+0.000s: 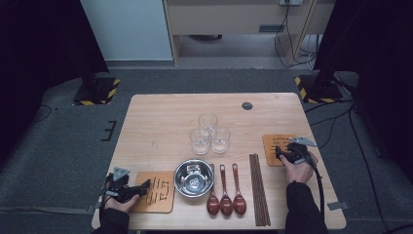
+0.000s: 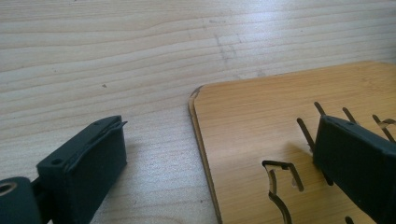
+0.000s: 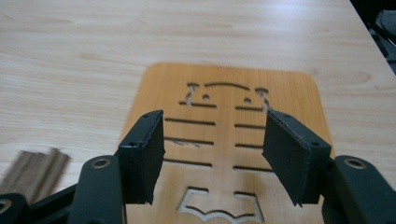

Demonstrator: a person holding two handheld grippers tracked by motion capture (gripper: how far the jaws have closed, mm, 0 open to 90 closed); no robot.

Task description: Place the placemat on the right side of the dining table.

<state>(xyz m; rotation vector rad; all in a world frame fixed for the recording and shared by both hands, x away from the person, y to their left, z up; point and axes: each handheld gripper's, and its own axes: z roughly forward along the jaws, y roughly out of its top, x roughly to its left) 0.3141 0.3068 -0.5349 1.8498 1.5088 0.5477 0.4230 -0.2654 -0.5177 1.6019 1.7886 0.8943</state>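
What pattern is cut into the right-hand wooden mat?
A fish-skeleton cutout in the wooden mat, clearest in the right gripper view.

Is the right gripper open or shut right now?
Open. The right gripper has its jaws standing wide apart above the wooden mat, nothing between them.

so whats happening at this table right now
A person sits at a wooden table with a gripper in each hand. The left gripper rests open at the edge of a cut-out wooden mat; the right gripper hovers open over a second mat. Neither holds anything. Between them lie a steel bowl, three wooden spoons, chopsticks and three glasses, untouched.
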